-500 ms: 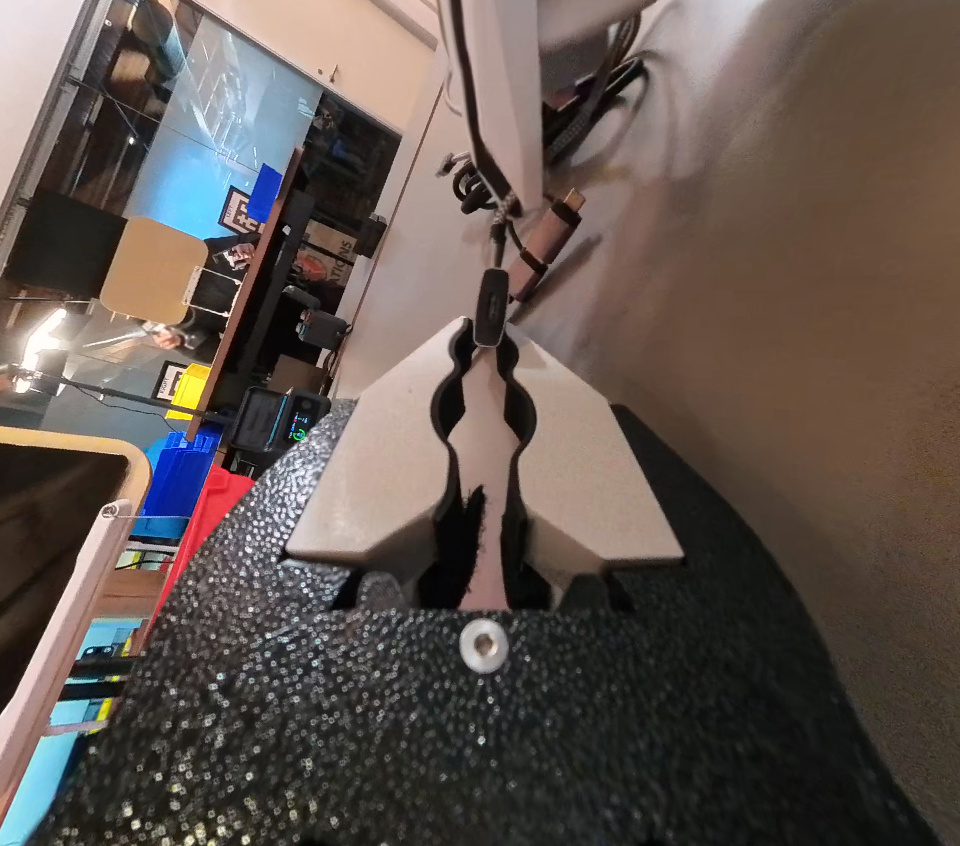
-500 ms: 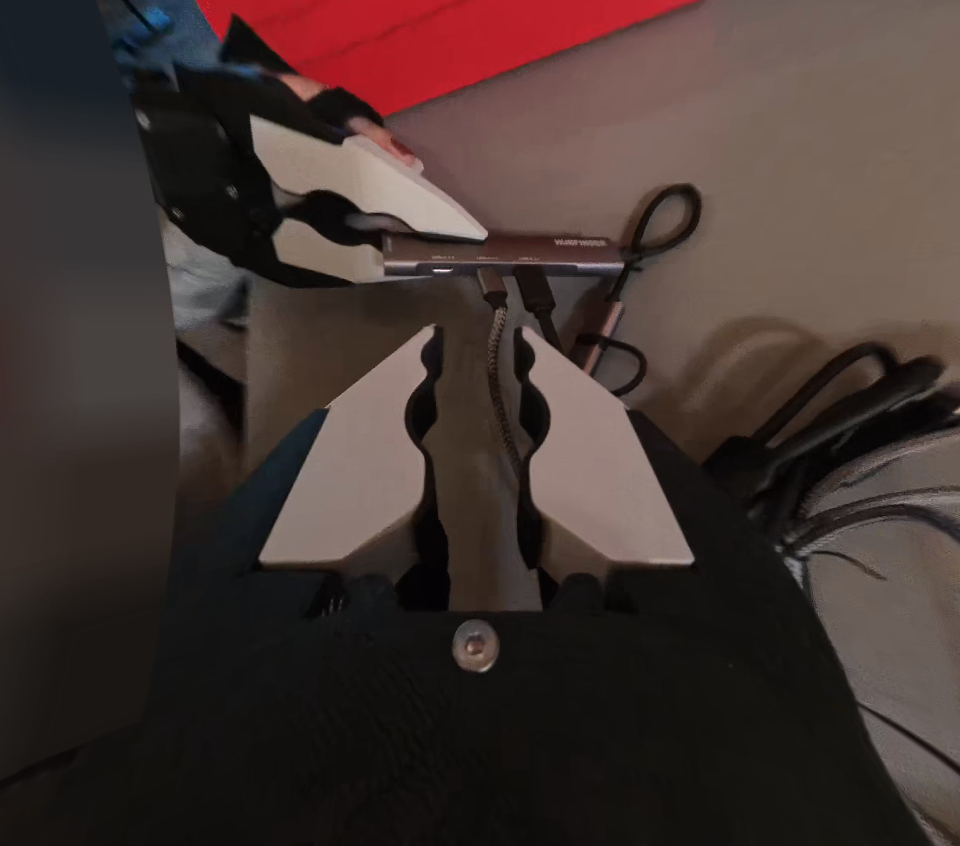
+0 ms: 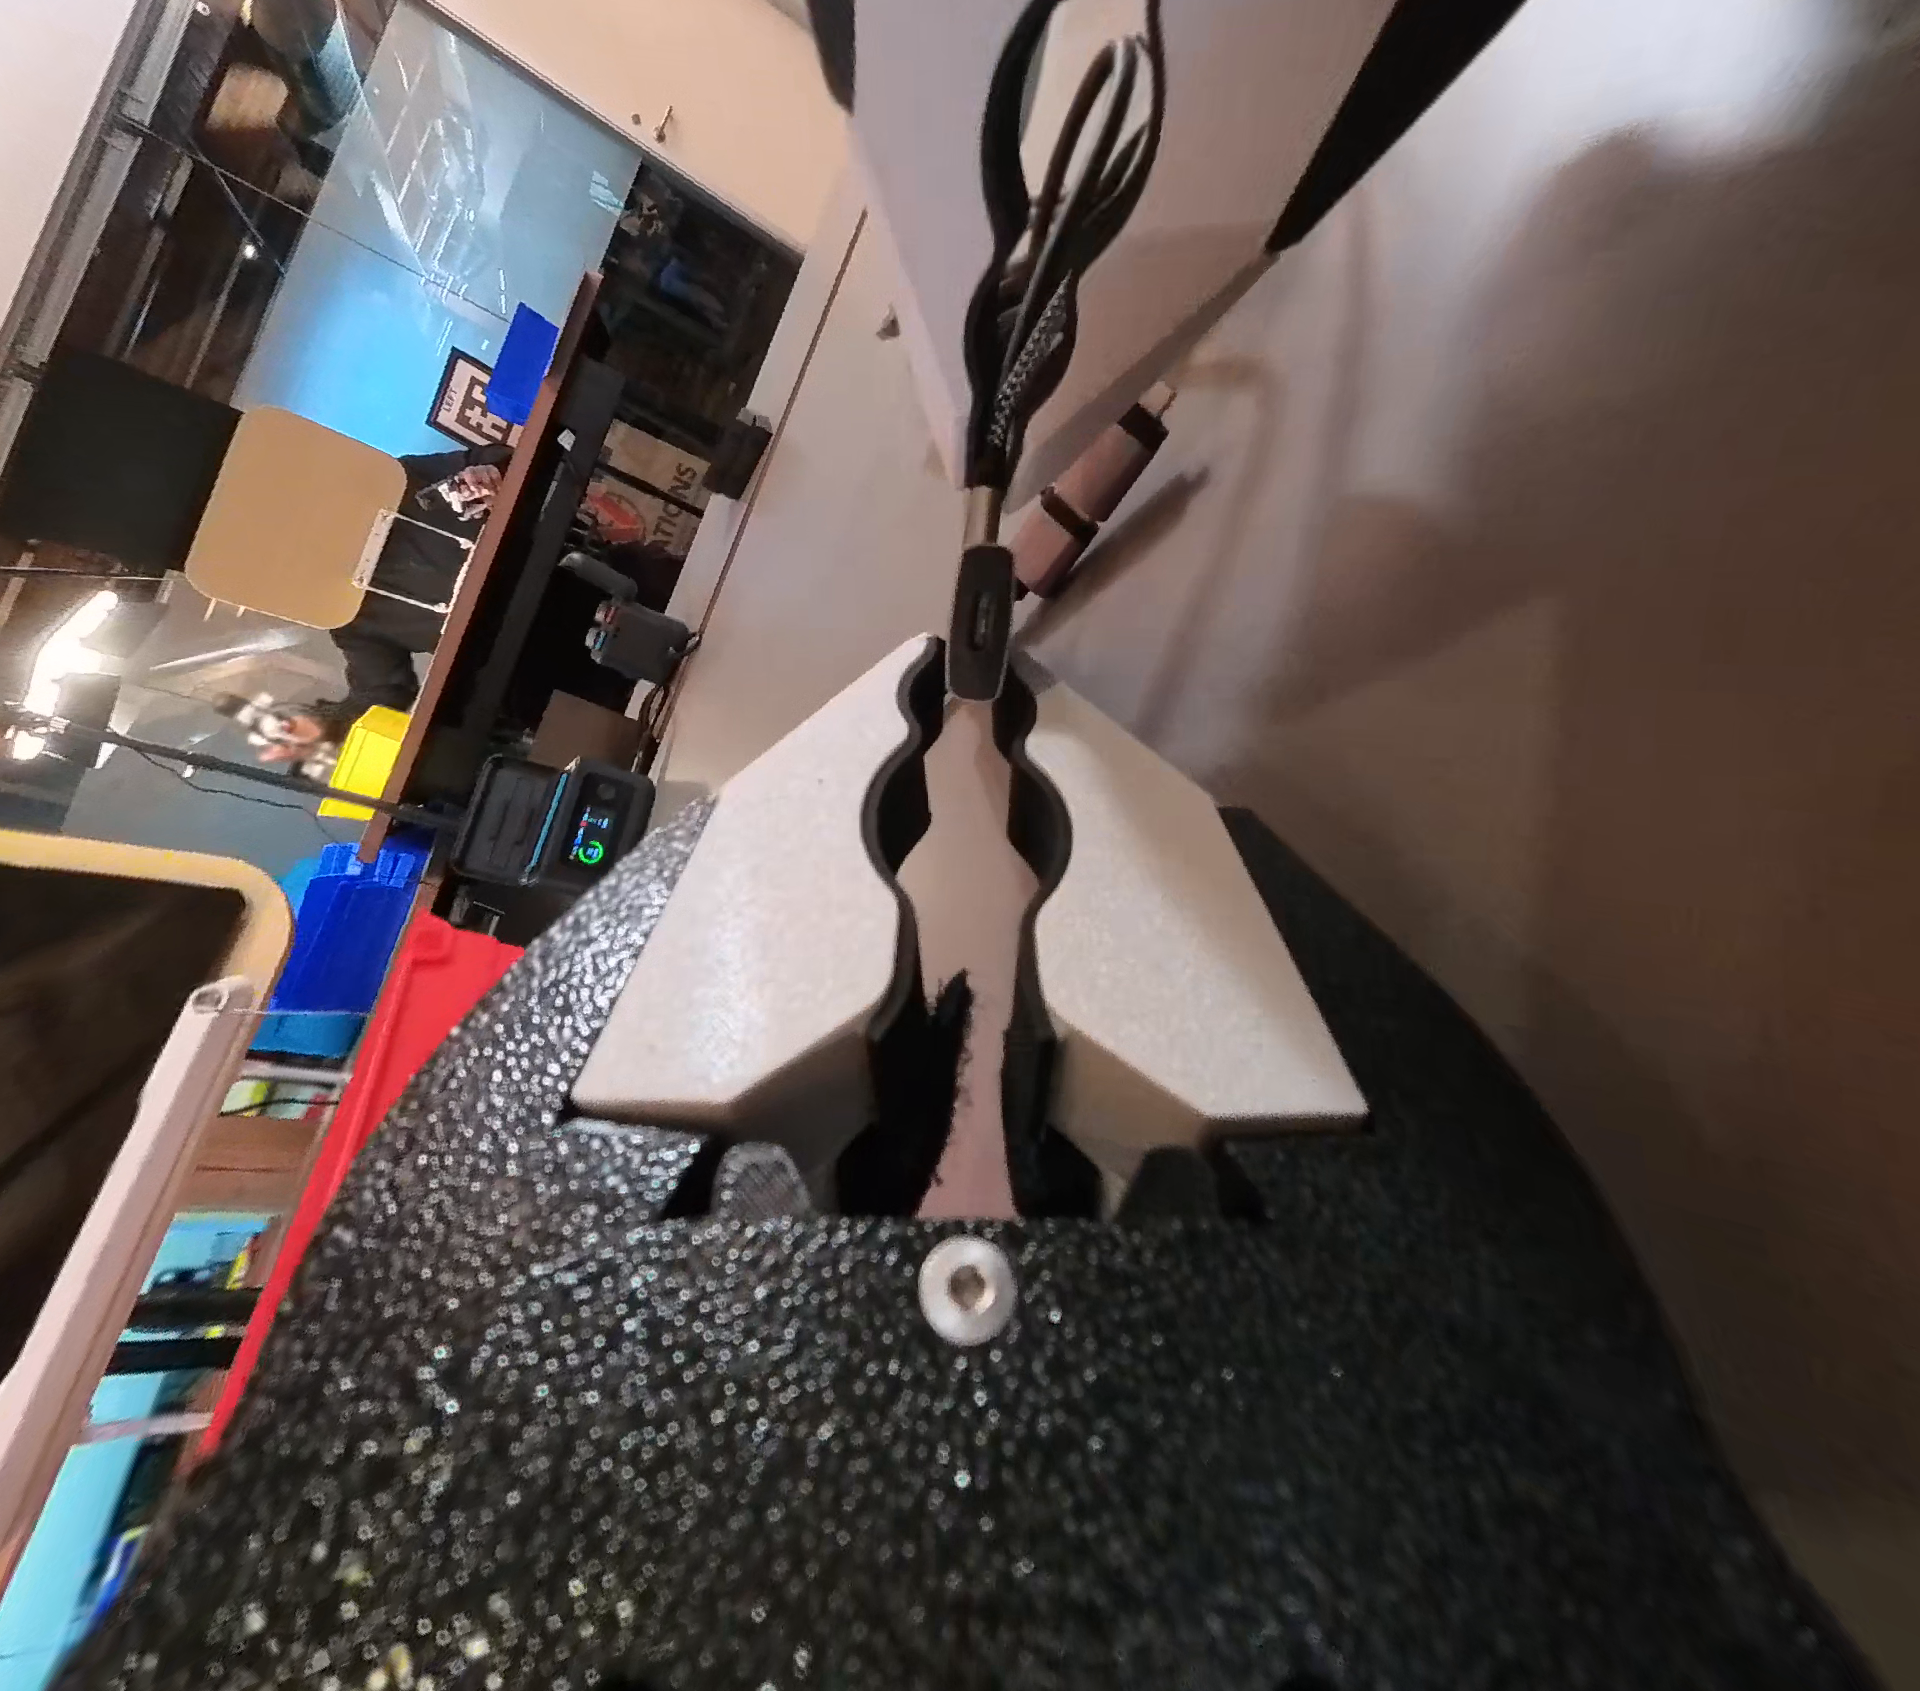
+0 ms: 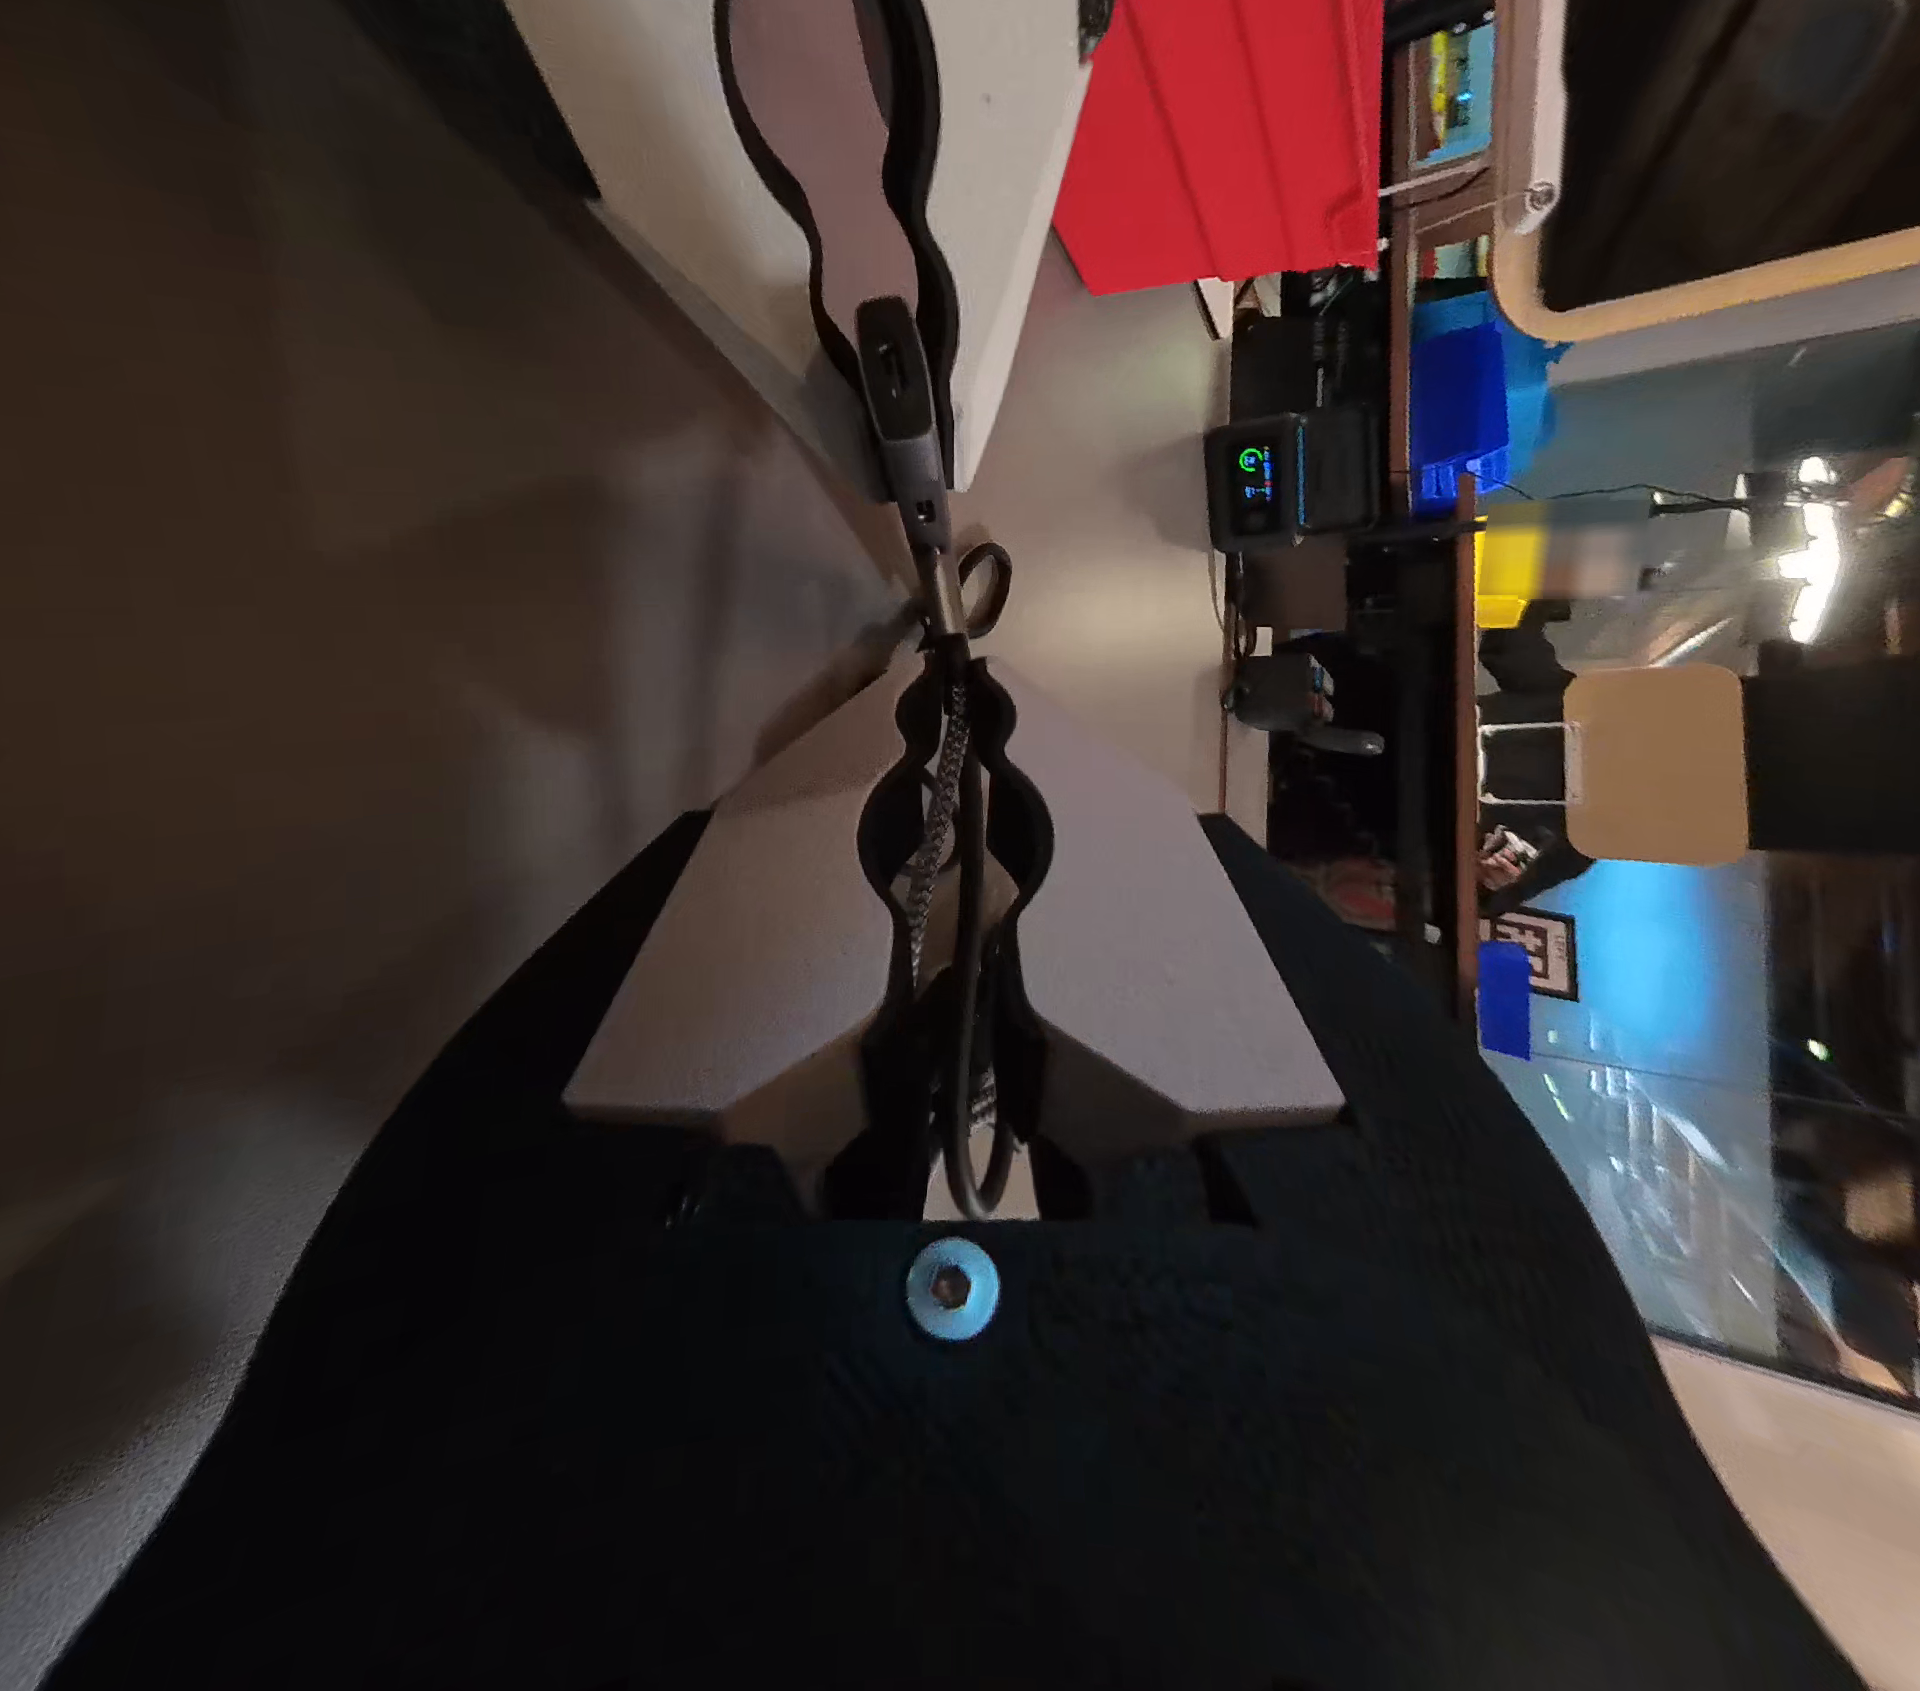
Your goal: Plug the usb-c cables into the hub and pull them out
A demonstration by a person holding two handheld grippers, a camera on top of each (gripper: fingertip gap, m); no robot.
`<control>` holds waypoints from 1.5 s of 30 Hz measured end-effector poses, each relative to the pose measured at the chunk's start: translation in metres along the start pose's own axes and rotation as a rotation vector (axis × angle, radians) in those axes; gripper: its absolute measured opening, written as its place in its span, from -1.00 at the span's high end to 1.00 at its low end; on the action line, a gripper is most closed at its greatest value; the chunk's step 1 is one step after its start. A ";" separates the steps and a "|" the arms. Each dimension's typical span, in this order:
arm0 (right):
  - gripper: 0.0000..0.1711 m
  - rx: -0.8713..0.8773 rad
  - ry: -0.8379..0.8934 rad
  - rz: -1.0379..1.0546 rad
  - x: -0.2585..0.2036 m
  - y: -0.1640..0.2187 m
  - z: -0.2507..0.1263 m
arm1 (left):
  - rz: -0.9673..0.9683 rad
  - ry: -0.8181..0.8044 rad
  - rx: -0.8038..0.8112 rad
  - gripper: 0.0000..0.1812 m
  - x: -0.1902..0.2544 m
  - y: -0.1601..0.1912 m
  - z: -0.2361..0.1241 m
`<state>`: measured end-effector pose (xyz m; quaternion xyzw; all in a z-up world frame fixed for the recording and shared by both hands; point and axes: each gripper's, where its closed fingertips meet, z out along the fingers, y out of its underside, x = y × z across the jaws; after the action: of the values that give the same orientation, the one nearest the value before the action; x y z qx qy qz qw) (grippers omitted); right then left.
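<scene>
The left wrist view showed a loose pinkish plug [image 3: 1081, 498] lying on the grey surface [image 3: 1558, 498] just beside the hub [image 3: 980, 623], a detail the right wrist view hid behind its own fingers. Only the right wrist view showed a black cable [image 4: 971, 997] running alongside the braided cable [image 4: 940, 810] down between the fingers. Around them stood a red bin [image 4: 1226, 62], blue bins [image 3: 343, 903] and a small black device with a lit screen [image 3: 561, 820]. The two tools faced each other tip to tip, each filling much of the other's view. The left tongs [image 3: 977, 680] were nearly closed, pinching the dark end of the hub. The right tongs [image 4: 951, 665] were nearly closed around the braided cable just behind its metal plug [image 4: 940, 592], which was seated in the hub.
</scene>
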<state>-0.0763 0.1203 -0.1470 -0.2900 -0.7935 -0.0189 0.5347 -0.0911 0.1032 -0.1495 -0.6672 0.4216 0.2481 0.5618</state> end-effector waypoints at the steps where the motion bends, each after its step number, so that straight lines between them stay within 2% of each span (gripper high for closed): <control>1: 0.98 -0.006 0.013 -0.004 0.000 0.000 0.000 | 0.008 -0.004 -0.008 0.92 0.001 0.000 0.000; 7: 0.98 -0.018 0.097 0.036 0.001 0.002 0.000 | -0.011 -0.006 -0.019 0.92 0.001 -0.002 0.002; 11: 0.96 0.042 0.150 0.156 0.004 0.002 0.001 | -0.049 -0.011 -0.015 0.92 -0.003 0.000 0.003; 12: 0.92 0.067 0.173 0.191 0.006 0.001 0.002 | -0.052 -0.012 -0.009 0.92 -0.004 0.000 0.004; 15: 0.50 0.070 0.240 0.080 0.006 -0.005 0.002 | 0.014 -0.025 0.004 0.92 -0.003 -0.001 0.003; 17: 0.47 0.091 0.284 -0.041 0.002 -0.014 -0.001 | 0.092 -0.020 0.073 0.92 0.003 -0.013 -0.001; 19: 0.55 0.063 0.316 -0.139 -0.001 -0.013 0.000 | 0.181 -0.052 0.123 0.92 0.006 -0.025 -0.006; 21: 0.79 0.039 0.337 -0.160 0.000 -0.009 0.001 | 0.240 -0.075 0.160 0.92 0.008 -0.033 -0.010; 22: 0.85 0.041 0.343 -0.147 0.002 -0.008 0.001 | 0.252 -0.089 0.162 0.92 0.008 -0.034 -0.011; 24: 0.92 0.051 0.333 -0.051 0.006 -0.006 -0.001 | 0.241 -0.119 0.169 0.91 0.004 -0.036 -0.012; 27: 0.92 0.075 0.353 0.123 0.022 0.004 -0.008 | 0.105 -0.160 0.218 0.93 -0.011 -0.041 -0.019; 30: 0.92 0.132 0.406 0.350 0.056 0.019 -0.028 | 0.004 -0.183 0.227 0.94 -0.023 -0.036 -0.022; 33: 0.93 0.195 0.457 0.515 0.121 0.033 -0.063 | -0.030 -0.197 0.214 0.96 -0.028 -0.032 -0.022; 40: 0.93 0.302 0.541 0.684 0.313 0.064 -0.174 | -0.009 -0.196 0.196 1.00 -0.026 -0.030 -0.021; 45: 0.92 0.263 0.632 0.693 0.400 0.091 -0.249 | -0.068 -0.208 0.218 1.00 -0.032 -0.031 -0.024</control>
<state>0.0719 0.2873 0.2774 -0.4472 -0.4447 0.1734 0.7565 -0.0855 0.0900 -0.1009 -0.5867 0.3628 0.2495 0.6797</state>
